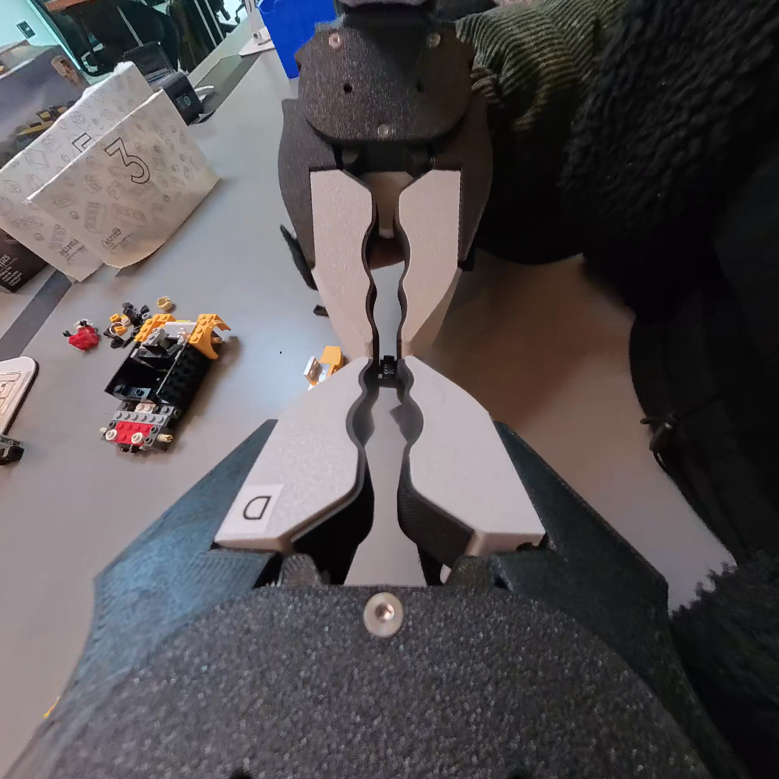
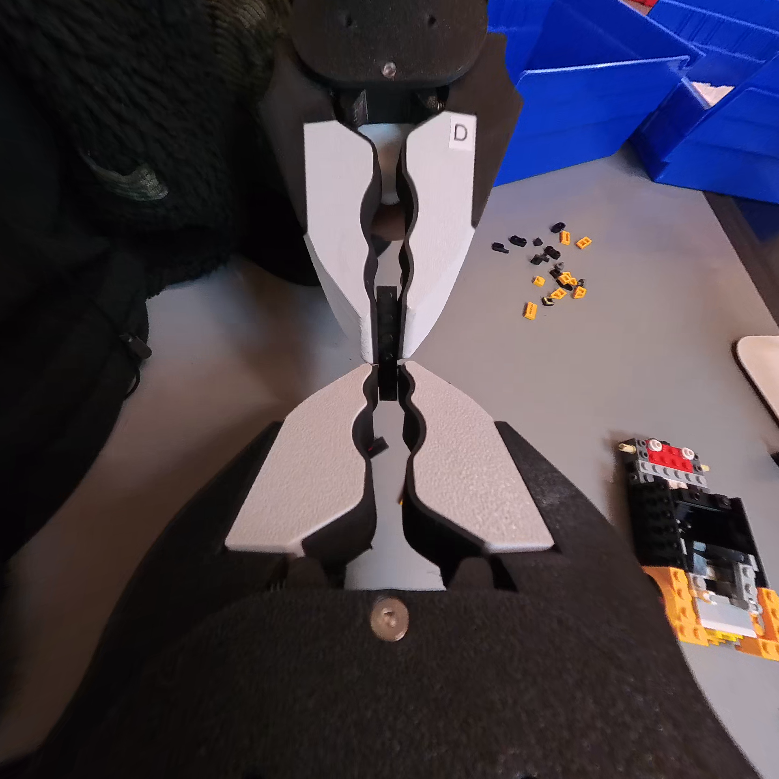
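My two grippers face each other tip to tip above the grey table [image 1: 236,253]. A long thin black brick plate [image 2: 387,329] lies along the line between them. In the right wrist view most of its length sits between the left gripper's [image 2: 387,352] fingers, and its near end sits between my right gripper's [image 2: 388,373] pads. Both pairs of pads press on its sides. In the left wrist view the plate [image 1: 387,370] shows end-on at my left gripper's [image 1: 387,364] tips, with the right gripper [image 1: 385,347] just beyond.
A part-built black, orange and red brick vehicle [image 1: 156,379] stands on the table; it also shows in the right wrist view [image 2: 695,527]. Several small loose orange and black pieces [image 2: 556,274], blue bins [image 2: 632,105], printed paper bags [image 1: 105,189], an orange-and-grey piece [image 1: 322,364]. Both grippers' tips are close together, under 4 cm apart.
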Demonstrator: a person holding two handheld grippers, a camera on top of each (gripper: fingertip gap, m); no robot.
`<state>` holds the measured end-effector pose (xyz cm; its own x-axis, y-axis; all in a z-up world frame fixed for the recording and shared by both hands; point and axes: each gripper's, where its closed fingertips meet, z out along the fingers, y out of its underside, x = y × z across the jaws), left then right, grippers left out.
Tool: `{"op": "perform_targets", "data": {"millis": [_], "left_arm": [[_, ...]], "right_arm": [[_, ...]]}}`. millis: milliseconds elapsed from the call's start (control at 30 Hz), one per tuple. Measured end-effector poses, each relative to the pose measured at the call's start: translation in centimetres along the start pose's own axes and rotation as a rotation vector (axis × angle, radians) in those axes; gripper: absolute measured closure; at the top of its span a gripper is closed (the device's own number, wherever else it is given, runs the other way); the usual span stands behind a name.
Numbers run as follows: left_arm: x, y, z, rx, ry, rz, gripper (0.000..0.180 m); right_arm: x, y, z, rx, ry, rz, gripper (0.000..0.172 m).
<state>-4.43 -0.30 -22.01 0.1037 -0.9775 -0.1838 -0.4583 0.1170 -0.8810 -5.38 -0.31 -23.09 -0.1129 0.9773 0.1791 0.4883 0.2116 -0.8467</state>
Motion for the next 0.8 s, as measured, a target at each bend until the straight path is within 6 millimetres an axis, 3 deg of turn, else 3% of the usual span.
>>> {"op": "perform_targets", "data": {"millis": [533, 800], "left_arm": [[-0.2, 1.4, 0.4, -0.097, -0.017, 0.006, 0.171], [-0.6, -0.2, -0.7, 0.086, 0.108, -0.295, 0.171]], "right_arm": [[0.2, 1.0, 0.6, -0.08, 0.049, -0.081, 0.164], [0.8, -1.1, -0.7, 0.078, 0.151, -0.182, 0.164]]}}
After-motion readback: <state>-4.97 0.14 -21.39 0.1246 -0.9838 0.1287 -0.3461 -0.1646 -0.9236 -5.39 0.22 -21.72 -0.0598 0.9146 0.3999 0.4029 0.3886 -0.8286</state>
